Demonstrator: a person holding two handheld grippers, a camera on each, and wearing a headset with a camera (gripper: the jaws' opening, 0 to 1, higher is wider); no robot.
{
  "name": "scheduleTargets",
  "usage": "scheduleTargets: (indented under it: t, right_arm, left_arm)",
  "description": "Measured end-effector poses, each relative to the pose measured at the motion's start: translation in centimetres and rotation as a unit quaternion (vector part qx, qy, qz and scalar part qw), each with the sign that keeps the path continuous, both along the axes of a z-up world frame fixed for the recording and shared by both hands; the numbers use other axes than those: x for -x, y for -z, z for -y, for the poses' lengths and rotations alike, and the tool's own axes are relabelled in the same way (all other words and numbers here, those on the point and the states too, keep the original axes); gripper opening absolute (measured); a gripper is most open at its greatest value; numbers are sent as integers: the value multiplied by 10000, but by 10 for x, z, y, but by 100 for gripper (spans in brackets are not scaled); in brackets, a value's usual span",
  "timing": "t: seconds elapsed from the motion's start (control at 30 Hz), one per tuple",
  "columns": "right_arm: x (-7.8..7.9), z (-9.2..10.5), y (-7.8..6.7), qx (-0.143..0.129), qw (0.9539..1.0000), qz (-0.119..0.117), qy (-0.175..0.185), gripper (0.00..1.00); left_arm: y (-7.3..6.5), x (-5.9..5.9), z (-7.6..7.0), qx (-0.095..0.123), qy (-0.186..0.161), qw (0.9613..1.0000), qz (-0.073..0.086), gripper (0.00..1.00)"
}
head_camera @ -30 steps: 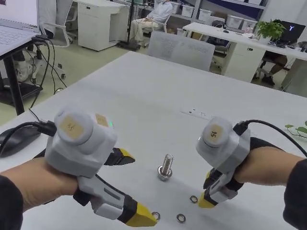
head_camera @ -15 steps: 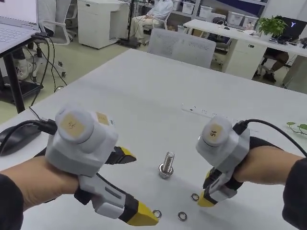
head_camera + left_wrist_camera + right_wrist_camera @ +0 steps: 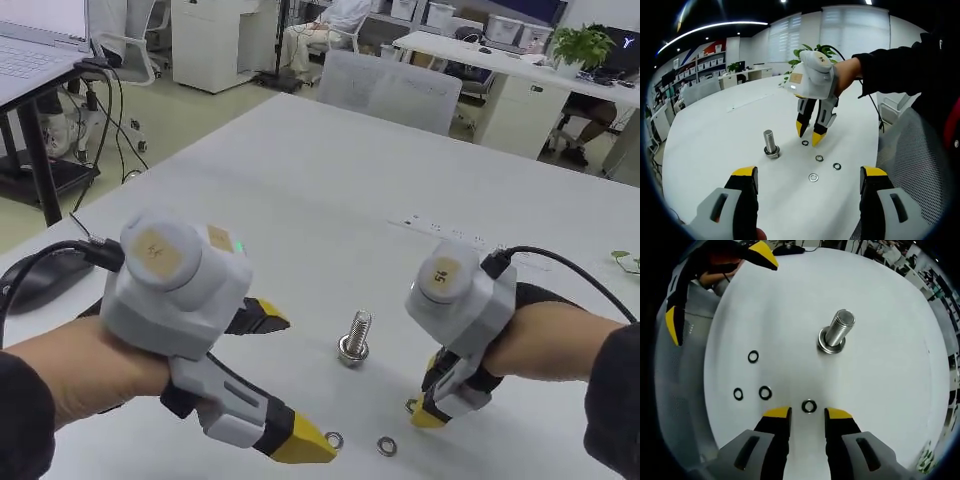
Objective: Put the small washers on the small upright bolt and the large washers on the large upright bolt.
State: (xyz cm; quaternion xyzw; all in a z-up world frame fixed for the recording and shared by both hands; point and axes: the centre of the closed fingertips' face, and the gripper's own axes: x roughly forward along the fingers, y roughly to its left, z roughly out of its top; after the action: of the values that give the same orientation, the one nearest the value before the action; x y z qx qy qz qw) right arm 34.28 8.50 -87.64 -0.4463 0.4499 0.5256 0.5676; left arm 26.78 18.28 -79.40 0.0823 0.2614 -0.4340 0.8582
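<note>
I read this as an open-plan office, a bit lab-like. Big white worktop (image 3: 330, 170). Beyond its far edge there's a grey chair (image 3: 385, 90), white desks (image 3: 470, 55) with a potted plant (image 3: 580, 45), a white cabinet (image 3: 215, 40) and shelves of storage bins (image 3: 505, 28). Left of the worktop is a side desk with a laptop (image 3: 40, 30) and hanging cables (image 3: 110, 110). A person (image 3: 320, 30) sits beyond the cabinet.
</note>
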Motion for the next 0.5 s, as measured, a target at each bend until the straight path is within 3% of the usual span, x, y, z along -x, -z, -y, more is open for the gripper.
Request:
scheduleTargets:
  t: [0.5]
  right_arm:
    - [-2, -1, 3, 11, 10000, -64, 16, 27]
  left_arm:
    - [2, 1, 1, -5, 12, 10000, -33, 83]
